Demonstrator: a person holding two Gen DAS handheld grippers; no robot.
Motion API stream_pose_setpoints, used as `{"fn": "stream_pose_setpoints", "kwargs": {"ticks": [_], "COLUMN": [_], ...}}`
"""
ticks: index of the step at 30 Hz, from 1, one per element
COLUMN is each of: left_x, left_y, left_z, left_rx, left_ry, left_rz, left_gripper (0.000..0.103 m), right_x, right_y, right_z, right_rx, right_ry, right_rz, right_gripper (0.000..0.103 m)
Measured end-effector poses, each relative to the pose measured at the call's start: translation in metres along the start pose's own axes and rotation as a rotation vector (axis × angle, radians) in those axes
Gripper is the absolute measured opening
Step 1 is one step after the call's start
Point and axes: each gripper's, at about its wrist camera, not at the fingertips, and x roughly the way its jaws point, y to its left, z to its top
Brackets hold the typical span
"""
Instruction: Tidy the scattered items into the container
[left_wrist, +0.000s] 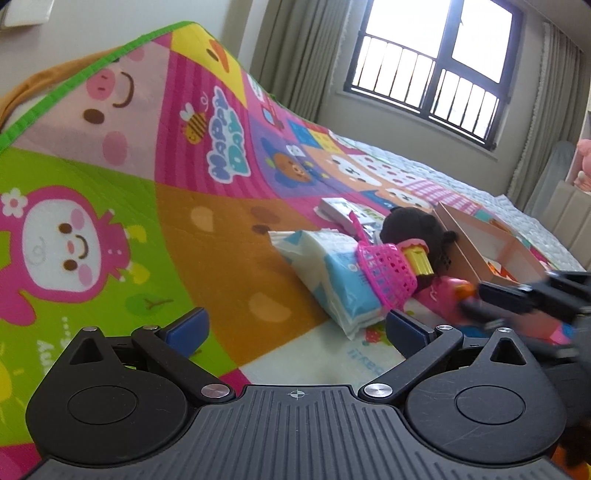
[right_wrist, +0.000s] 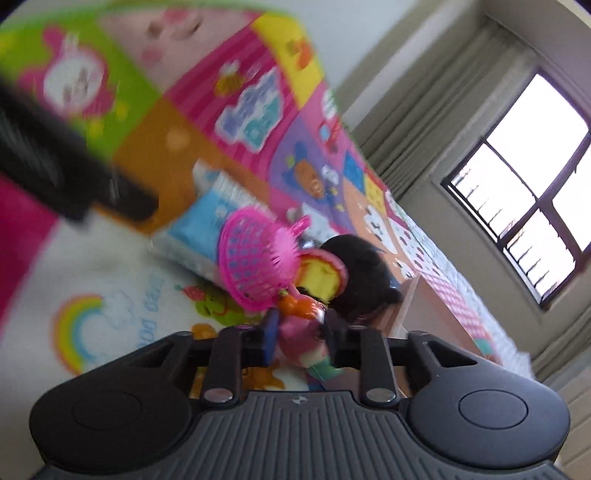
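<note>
My right gripper (right_wrist: 300, 334) is shut on a pink plastic toy (right_wrist: 301, 341) with an orange top; it also shows in the left wrist view (left_wrist: 448, 295). A pink toy basket (right_wrist: 255, 262) lies on its side just ahead, against a blue-and-white tissue pack (left_wrist: 332, 273). A black plush toy (left_wrist: 413, 229) with a yellow-and-pink piece lies beside the open cardboard box (left_wrist: 491, 243). My left gripper (left_wrist: 295, 328) is open and empty above the play mat, left of the pile. The right gripper (left_wrist: 476, 295) reaches in from the right there.
A colourful cartoon play mat (left_wrist: 207, 229) covers the bed. A white booklet (left_wrist: 340, 208) lies behind the tissue pack. A window (left_wrist: 436, 62) and curtains are beyond. The left gripper's body (right_wrist: 66, 173) crosses the right view's upper left, blurred.
</note>
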Motion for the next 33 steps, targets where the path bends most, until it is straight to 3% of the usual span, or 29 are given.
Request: {"fn": "stream_pose_setpoints", "kwargs": {"ticks": [1, 6, 9, 10, 13, 15, 16, 17, 19, 21, 22, 23, 27, 33], "left_x": [0.0, 0.007, 0.008, 0.007, 0.0, -0.005, -0.006, -0.007, -0.008, -0.008, -0.007, -0.005, 0.006, 0.042], "left_y": [-0.002, -0.023, -0.036, -0.037, -0.031, -0.023, -0.019, -0.015, -0.011, -0.013, -0.016, -0.021, -0.05, -0.098], "left_z": [-0.001, -0.008, -0.012, -0.013, -0.011, -0.006, -0.003, 0.0, 0.006, 0.01, 0.012, 0.013, 0.014, -0.002], "left_rx": [-0.004, 0.031, 0.06, 0.064, 0.066, 0.048, 0.032, 0.019, 0.007, 0.022, 0.042, 0.072, 0.233, 0.507], "left_ry": [0.004, 0.031, 0.044, 0.046, 0.02, -0.001, -0.009, -0.016, -0.022, -0.027, -0.033, -0.042, -0.077, -0.089], "left_rz": [-0.011, -0.055, -0.051, -0.05, -0.018, 0.01, 0.019, 0.024, 0.019, 0.0, -0.005, -0.006, -0.009, 0.027], "left_gripper": [0.103, 0.103, 0.103, 0.103, 0.103, 0.103, 0.103, 0.103, 0.103, 0.103, 0.103, 0.103, 0.103, 0.103], "right_x": [-0.012, -0.053, -0.06, -0.059, -0.047, -0.036, -0.029, -0.021, -0.002, 0.016, 0.023, 0.029, 0.016, -0.057], "right_y": [-0.011, -0.061, -0.062, -0.059, -0.053, -0.044, -0.04, -0.035, -0.024, -0.016, -0.016, -0.017, -0.034, -0.063], "right_z": [-0.001, -0.022, -0.033, -0.035, -0.037, -0.033, -0.03, -0.026, -0.019, -0.013, -0.011, -0.011, -0.023, -0.072], "right_rx": [0.061, 0.306, 0.295, 0.289, 0.336, 0.361, 0.372, 0.381, 0.381, 0.37, 0.373, 0.38, 0.438, 0.444], "right_ry": [-0.002, 0.024, 0.018, 0.027, 0.033, 0.035, 0.04, 0.046, 0.06, 0.086, 0.1, 0.117, 0.11, 0.081], "right_rz": [0.024, 0.135, 0.111, 0.108, 0.153, 0.168, 0.173, 0.176, 0.165, 0.138, 0.132, 0.137, 0.137, 0.042], "right_gripper": [0.008, 0.008, 0.01, 0.017, 0.05, 0.056, 0.061, 0.074, 0.083, 0.083, 0.076, 0.053, 0.05, 0.05]}}
